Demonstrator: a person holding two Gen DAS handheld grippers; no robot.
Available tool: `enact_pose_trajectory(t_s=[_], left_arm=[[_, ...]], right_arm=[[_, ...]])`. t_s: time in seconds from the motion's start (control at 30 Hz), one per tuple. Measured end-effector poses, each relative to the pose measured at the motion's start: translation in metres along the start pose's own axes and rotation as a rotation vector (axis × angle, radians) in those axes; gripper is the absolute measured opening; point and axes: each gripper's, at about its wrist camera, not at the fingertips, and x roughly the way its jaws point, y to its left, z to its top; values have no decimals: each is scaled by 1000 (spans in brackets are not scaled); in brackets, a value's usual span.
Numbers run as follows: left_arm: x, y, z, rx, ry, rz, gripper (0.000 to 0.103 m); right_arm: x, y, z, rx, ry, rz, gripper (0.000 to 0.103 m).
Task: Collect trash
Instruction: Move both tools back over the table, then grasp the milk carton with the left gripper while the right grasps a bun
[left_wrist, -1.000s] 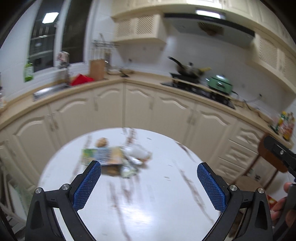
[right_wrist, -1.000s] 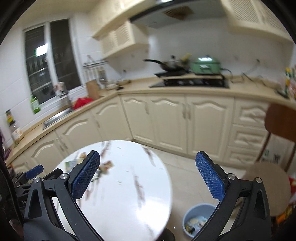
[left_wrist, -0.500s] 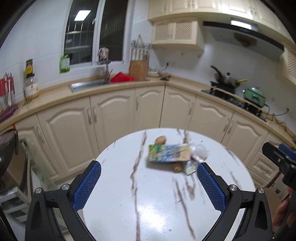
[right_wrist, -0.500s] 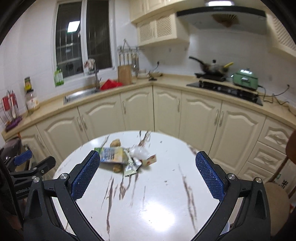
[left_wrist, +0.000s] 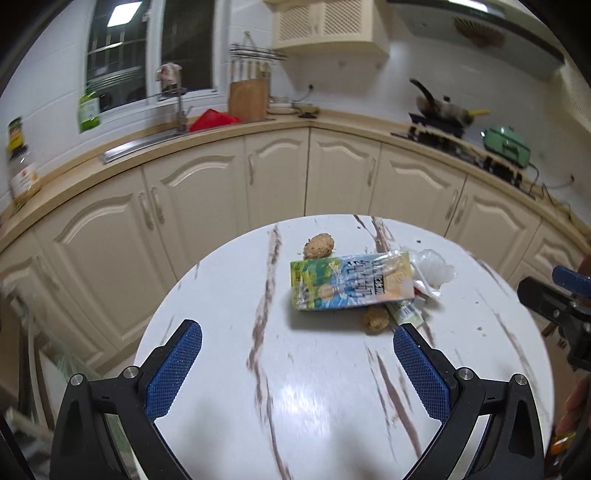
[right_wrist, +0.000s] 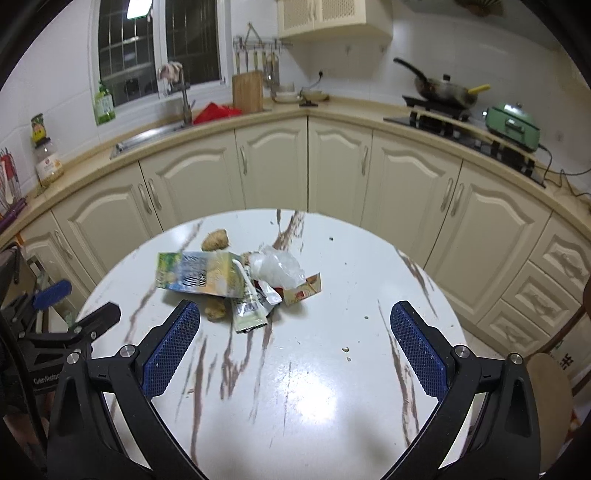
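Note:
A pile of trash lies on the far half of a round white marble table. It holds a flattened blue-green drink carton, a crumpled clear plastic bag, sachet wrappers, a red-brown wrapper and two brown lumps. My left gripper is open and empty, short of the pile. My right gripper is open and empty, just short of the pile.
Cream kitchen cabinets curve behind the table, with a sink, knife block, a pan on the stove and a green cooker. A wooden chair stands at the table's right.
Both views have swung and steadied on the table; the trash pile now sits nearer and more central. A second ago the right view showed the floor with a blue bin. Both grippers stay open.

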Motion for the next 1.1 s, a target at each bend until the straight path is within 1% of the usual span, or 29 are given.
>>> enact_pose_trajectory(t_s=[0.1,0.17,0.3,0.4,0.53,0.63,0.73,0.8,0.83,0.87,0.9,0.93,0.97,1.1], left_arm=[[31,0,13,52,4,-7,102],[53,-3,15,93,11,-3,102],[90,-8,19,206,23,12,102],[111,-13,20,305,19,2,102],[141,-32,21,479,-8,2,102],[161,-46,20,582,-22,-7,102],[181,-56,22,646,-31,-7,102],[195,-60,26,654,-26,-29,102],[202,-60,28,645,-12,-52,94],[209,-60,30,627,12,-90,86],[215,-59,34,606,37,-124,69],[221,-58,36,579,57,-140,64],[225,-57,37,562,63,-144,63],[235,-52,36,512,72,-173,53]], right_arm=[[26,-2,0,4,49,-8,103],[42,-4,0,10,77,-12,103],[69,-3,-2,5,131,-4,103],[87,2,-5,2,165,17,103],[98,1,-7,25,178,29,103],[102,-1,-8,30,186,25,103],[105,-3,-6,31,190,24,103],[106,-3,-4,30,191,27,103],[106,-3,-4,31,191,29,103],[106,-3,-4,32,191,33,103],[106,-3,-5,34,192,34,103],[106,-3,-5,36,193,35,103],[106,-3,-5,38,193,37,103],[105,-4,-6,44,194,41,103]])
